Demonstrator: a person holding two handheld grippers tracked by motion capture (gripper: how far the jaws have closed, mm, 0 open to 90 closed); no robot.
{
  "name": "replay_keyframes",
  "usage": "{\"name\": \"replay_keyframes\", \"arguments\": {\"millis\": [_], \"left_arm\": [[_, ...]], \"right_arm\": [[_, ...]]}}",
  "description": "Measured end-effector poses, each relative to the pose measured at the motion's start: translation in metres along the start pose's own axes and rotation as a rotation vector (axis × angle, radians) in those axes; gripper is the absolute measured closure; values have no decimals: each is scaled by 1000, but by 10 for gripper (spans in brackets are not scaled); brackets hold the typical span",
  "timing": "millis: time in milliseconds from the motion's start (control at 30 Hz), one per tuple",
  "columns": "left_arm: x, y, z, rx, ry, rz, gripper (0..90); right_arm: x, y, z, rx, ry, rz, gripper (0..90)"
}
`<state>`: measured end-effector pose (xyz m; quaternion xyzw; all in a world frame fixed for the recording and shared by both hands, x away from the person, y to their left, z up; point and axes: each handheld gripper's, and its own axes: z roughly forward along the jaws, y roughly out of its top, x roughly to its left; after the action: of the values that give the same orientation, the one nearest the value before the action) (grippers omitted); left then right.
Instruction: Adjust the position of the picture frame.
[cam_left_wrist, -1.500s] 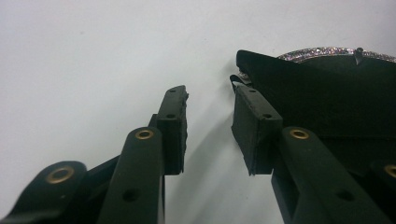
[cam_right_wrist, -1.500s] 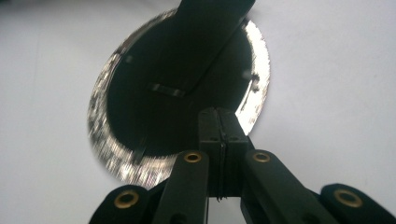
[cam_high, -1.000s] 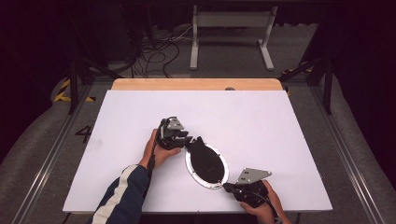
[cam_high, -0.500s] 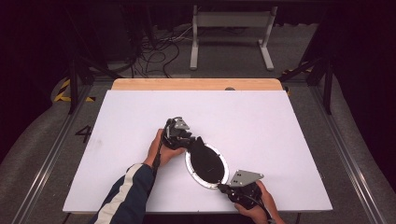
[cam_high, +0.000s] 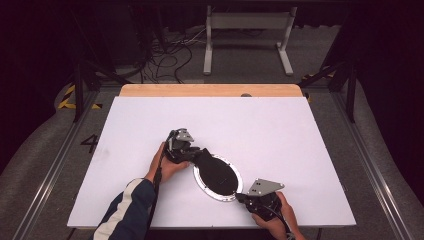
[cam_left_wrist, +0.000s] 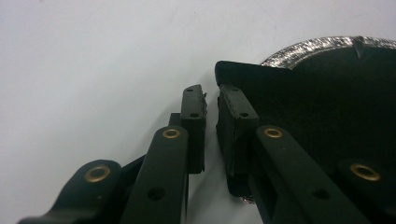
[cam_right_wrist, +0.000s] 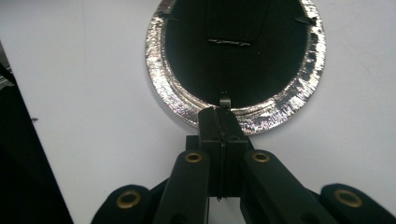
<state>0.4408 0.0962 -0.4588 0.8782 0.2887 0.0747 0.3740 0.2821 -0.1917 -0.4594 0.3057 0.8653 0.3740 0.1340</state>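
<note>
I've got a claw in each hand over the white table (cam_high: 300, 145), and between them lies an oval frame (cam_high: 216, 176) with a silvery rim and a black backing, flat on the tabletop a little toward my edge.

My right claw (cam_high: 246, 199) sits at the near end of the frame. Looking along it, the two jaws are pressed tight together with no gap, and their tips meet right at the silver rim (cam_right_wrist: 261, 122), beside a small black tab (cam_right_wrist: 225, 101) that pokes up from the backing. Whether I'm truly pinching the rim or the tab there, I cannot tell; the jaws cover the spot.

My left claw (cam_high: 192, 154) is at the far end, where a black flap (cam_left_wrist: 299, 98) of the backing sticks out past the rim. Its jaws have just been closing, and now there's just a narrow slit left between the pads (cam_left_wrist: 194, 112). One pad lies against the edge of the flap, the other stands on bare table side. Nothing sits in the slit that I can see, only white table behind it.

My left sleeve (cam_high: 127, 210) comes in dark with a white stripe.
</note>
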Motion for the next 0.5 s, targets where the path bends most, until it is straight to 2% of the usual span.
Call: {"name": "replay_keyframes", "arguments": {"millis": [200,300,467,500], "left_arm": [[-4,-13,-13,2,28,13,812],[-5,-19,-18,-1,25,10,812],[-9,-23,-22,5,39,46,808],[-11,-24,-23,20,47,66,808]], "right_arm": [[-4,2,2,0,-14,12,900],[0,3,2,8,-41,-6,900],[6,3,2,8,-9,-5,900],[13,5,4,10,6,-27,900]]}}
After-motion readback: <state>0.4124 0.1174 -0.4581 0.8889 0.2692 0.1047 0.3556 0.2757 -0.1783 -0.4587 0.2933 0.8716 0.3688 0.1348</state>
